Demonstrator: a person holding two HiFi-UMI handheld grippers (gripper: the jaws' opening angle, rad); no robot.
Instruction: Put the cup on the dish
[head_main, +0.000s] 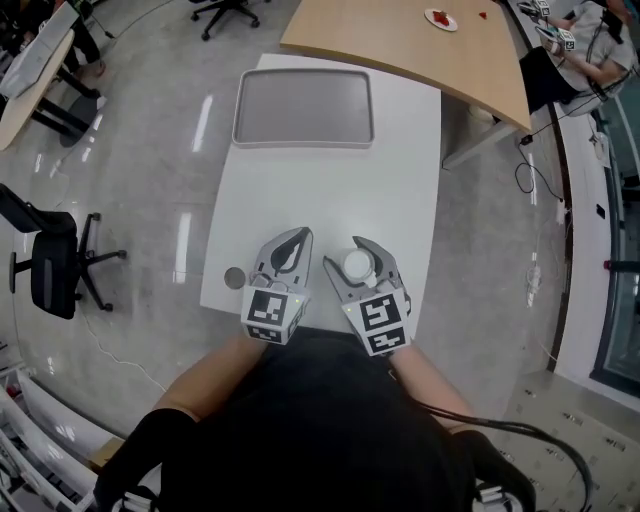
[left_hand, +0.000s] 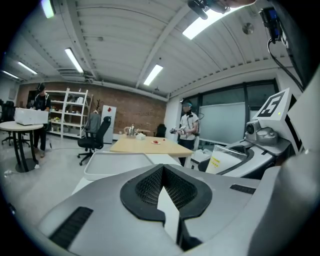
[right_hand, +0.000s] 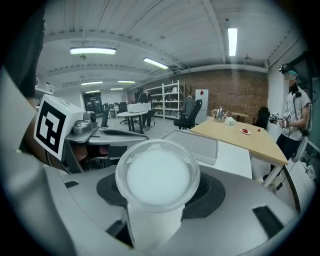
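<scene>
Right tool (head_main: 361, 256) clamped on cup (right_hand: 157, 175) (white), left tool (head_main: 291, 242) closed, empty

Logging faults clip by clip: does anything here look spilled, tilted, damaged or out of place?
Nothing stands out. The cup sits upright between the right gripper's jaws with no spill showing. The tray lies square on the white table. The left gripper is shut and empty.

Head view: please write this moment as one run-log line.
right tool: shut on cup | left tool: shut, empty | dish: empty, far end | cup not yet placed
</scene>
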